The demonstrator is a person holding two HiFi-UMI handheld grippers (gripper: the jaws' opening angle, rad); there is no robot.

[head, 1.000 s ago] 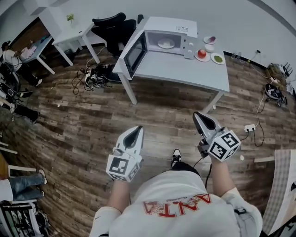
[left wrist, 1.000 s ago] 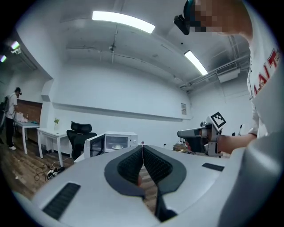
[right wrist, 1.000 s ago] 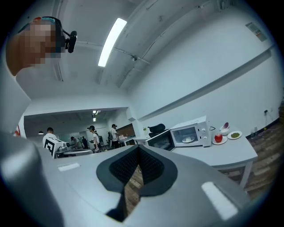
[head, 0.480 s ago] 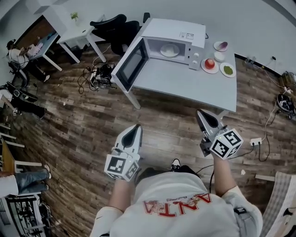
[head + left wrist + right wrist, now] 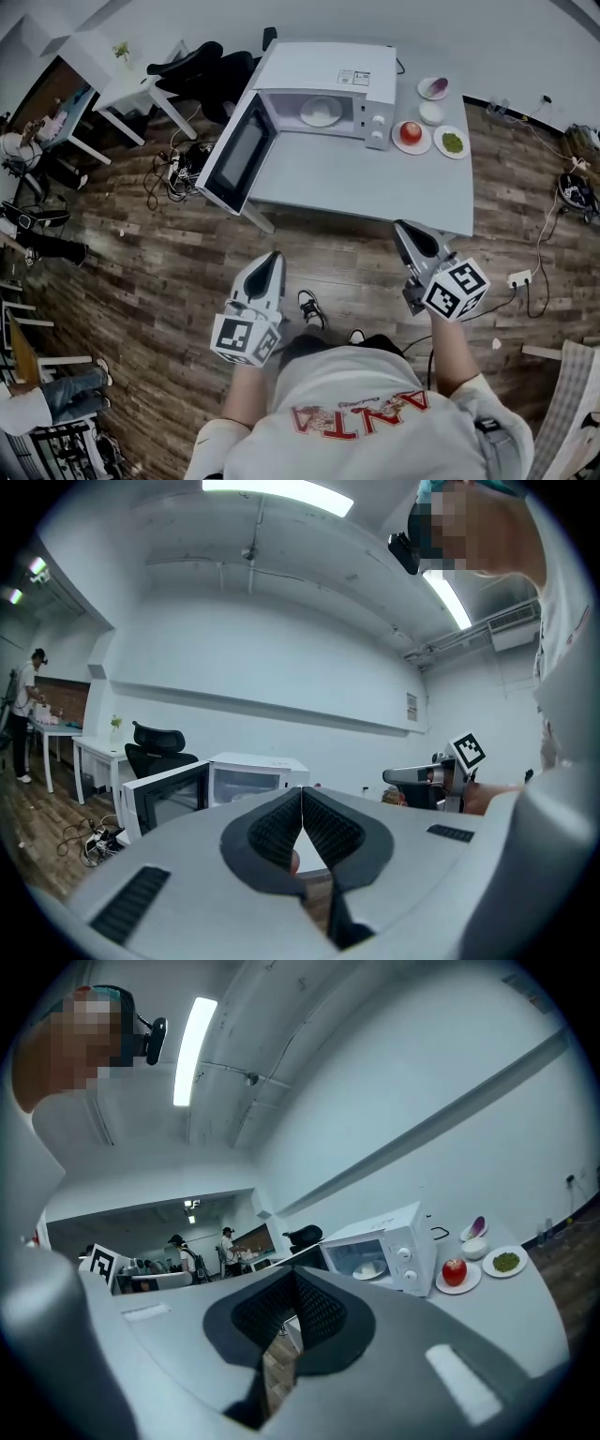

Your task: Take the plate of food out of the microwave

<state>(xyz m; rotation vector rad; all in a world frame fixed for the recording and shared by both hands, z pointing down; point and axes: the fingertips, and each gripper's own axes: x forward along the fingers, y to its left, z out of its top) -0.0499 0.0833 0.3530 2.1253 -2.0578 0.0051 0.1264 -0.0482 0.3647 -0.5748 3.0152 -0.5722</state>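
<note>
A white microwave (image 5: 323, 70) stands on a grey table (image 5: 375, 183) with its door (image 5: 234, 155) swung wide open to the left. Inside it sits a white plate of food (image 5: 320, 112), also seen in the right gripper view (image 5: 368, 1268). My left gripper (image 5: 269, 267) is shut and empty, held over the floor short of the table's front left corner. My right gripper (image 5: 410, 234) is also shut and empty, hovering at the table's front edge. Both are well short of the microwave.
To the right of the microwave on the table are a plate with a red apple (image 5: 411, 133), a plate of green food (image 5: 452, 142) and two small bowls (image 5: 432, 88). A black office chair (image 5: 202, 66) and white desks stand at the left, with cables on the floor (image 5: 173, 164).
The table and microwave have come closer and lower in the head view as the person walks toward them. Both grippers keep the same pose, shut.
</note>
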